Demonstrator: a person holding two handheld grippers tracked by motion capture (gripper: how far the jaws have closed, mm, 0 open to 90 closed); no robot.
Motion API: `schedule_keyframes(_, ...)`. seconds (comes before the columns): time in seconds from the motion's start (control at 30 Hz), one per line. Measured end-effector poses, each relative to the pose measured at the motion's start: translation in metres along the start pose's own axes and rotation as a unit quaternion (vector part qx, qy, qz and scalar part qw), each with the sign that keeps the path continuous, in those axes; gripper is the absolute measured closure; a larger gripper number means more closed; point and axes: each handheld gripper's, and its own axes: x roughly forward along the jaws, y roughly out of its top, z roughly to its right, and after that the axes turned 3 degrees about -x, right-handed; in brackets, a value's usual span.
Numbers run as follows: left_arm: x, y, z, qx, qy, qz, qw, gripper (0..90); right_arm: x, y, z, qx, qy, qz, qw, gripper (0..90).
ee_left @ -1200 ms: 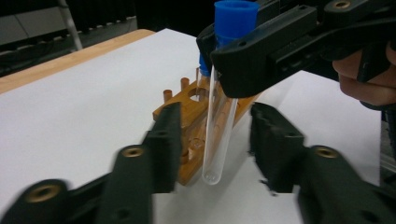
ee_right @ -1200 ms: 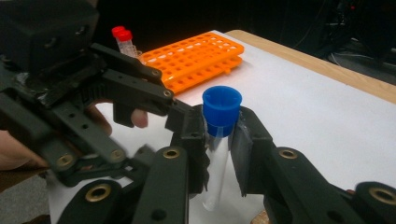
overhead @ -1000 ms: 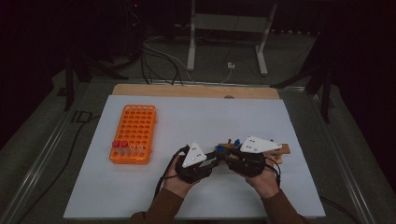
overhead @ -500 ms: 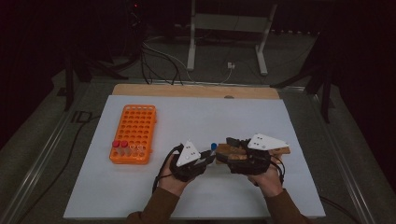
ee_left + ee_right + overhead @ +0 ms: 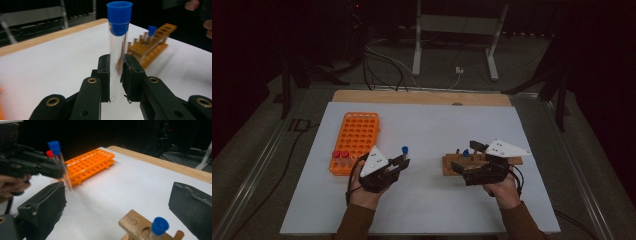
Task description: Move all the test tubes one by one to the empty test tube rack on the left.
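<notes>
A lab bench: an orange tube rack (image 5: pixel 355 141) and a wooden tube rack (image 5: pixel 452 165) on a white table (image 5: pixel 432 125).

Between the left tool (image 5: pixel 399 162), clamped on an upright blue-capped tube (image 5: pixel 405 150), and the wooden rack (image 5: pixel 452 165) by the right tool (image 5: pixel 468 157) lies a bare stretch of white surface (image 5: pixel 432 125), wide enough for a hand to pass. On the left the orange rack (image 5: pixel 357 137) stands just beside the left tool, with red-capped tubes (image 5: pixel 340 155) rising at its near end as the closest obstacle there. The right tool's jaws, which have just been opening, stand wide with nothing between them, and a blue-capped tube (image 5: pixel 157 227) juts up from the wooden rack just in front of them; the far half of the surface is open
</notes>
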Motion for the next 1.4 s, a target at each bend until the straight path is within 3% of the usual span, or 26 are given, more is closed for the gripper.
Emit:
schedule_keyframes(0.3,-0.044,-0.013,-0.035,-0.026,0.056,0.024,0.9978,77.6,-0.007,0.0,0.007,0.004,-0.015,0.006,0.9999,0.2)
schedule_keyframes(0.6,-0.076,-0.024,-0.058,-0.039,0.115,0.037,0.9919,77.6,-0.013,-0.003,0.017,0.014,-0.033,0.008,0.9993,0.2)
schedule_keyframes(0.93,-0.095,-0.032,-0.074,-0.051,0.162,0.044,0.9844,77.5,-0.019,-0.006,0.026,0.009,-0.057,0.004,0.9983,0.2)
schedule_keyframes(1.4,-0.112,-0.04,-0.094,-0.061,0.21,0.046,0.9748,77.6,-0.026,-0.007,0.031,0.014,-0.065,0.011,0.9977,0.3)
